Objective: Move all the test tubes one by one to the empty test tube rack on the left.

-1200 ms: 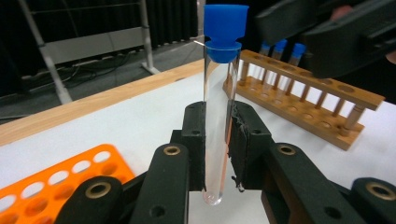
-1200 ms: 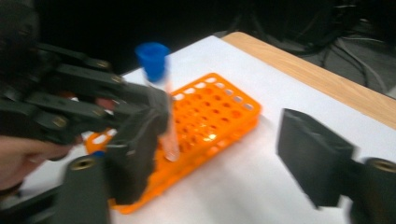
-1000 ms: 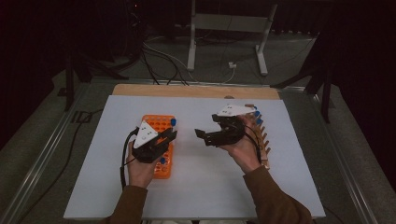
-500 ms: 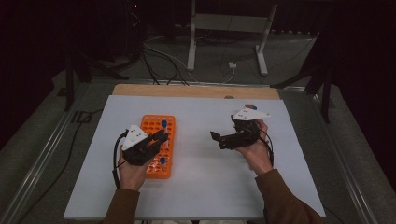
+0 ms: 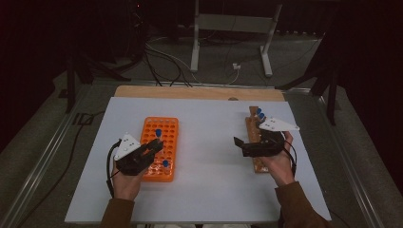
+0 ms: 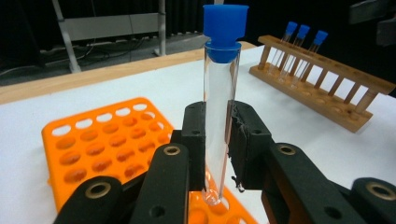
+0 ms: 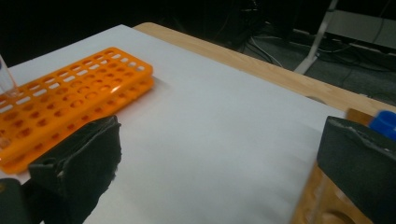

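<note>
In left claw (image 6: 217, 154): tube (image 6: 219, 116) upright, cap up.

Left gripper (image 5: 154, 146), shut on a blue-capped test tube (image 6: 219, 107), drawn back from above the middle of the orange rack (image 5: 159, 148) toward its near-left corner, closer to the person. Right gripper (image 5: 240, 145) shifted from the table centre out toward the right, now over the wooden rack (image 5: 256, 137) with its three blue-capped tubes (image 5: 260, 115), which lay partly hidden under the hand a second ago. Right jaws just opened further, now spread wide with nothing between them, as seen in the right gripper view.
</note>
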The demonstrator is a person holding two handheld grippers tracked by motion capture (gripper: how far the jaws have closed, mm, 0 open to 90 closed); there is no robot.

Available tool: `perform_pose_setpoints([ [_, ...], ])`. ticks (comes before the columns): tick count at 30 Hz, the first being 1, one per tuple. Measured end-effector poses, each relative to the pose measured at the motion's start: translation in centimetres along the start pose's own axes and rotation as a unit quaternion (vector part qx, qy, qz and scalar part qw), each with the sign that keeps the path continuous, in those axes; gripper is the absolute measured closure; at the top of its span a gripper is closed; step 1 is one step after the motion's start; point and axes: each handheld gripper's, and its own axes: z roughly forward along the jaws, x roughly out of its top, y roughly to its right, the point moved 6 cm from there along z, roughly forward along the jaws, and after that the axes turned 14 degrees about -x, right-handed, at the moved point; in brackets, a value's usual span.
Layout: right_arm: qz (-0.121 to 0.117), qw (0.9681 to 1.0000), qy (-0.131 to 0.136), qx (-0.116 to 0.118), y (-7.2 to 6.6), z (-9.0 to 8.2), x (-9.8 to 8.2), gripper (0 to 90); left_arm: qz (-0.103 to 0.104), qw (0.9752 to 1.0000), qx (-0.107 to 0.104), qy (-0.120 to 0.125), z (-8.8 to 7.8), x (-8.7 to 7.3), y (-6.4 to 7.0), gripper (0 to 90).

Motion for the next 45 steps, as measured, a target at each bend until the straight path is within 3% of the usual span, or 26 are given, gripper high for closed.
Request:
perform_pose_setpoints([
  [5, 0.01, 0.9999, 0.001, -0.013, 1.2, -0.6, -1.0, 0.0, -0.009, 0.9999, 0.008, -0.007, -0.5, -1.2, 0.0, 78.1],
  [13, 0.039, 0.999, 0.005, -0.019, 2.6, -1.5, -2.4, 0.0, -0.017, 0.9997, 0.001, -0.016, -1.1, -2.8, 0.5, 78.1],
  [23, 0.052, 0.9984, 0.007, -0.019, 3.0, -1.9, -3.0, 0.0, -0.011, 0.999, -0.011, -0.042, -1.2, -4.5, 1.9, 78.1],
  [30, 0.055, 0.9983, 0.005, -0.018, 3.1, -2.0, -3.3, 0.0, 0.004, 0.9955, 0.0, -0.094, -0.8, -5.9, 2.1, 78.0],
  [45, 0.058, 0.9982, 0.004, -0.017, 3.3, -2.0, -3.6, 0.0, 0.016, 0.9895, 0.006, -0.144, -0.1, -7.0, 2.2, 78.2],
])
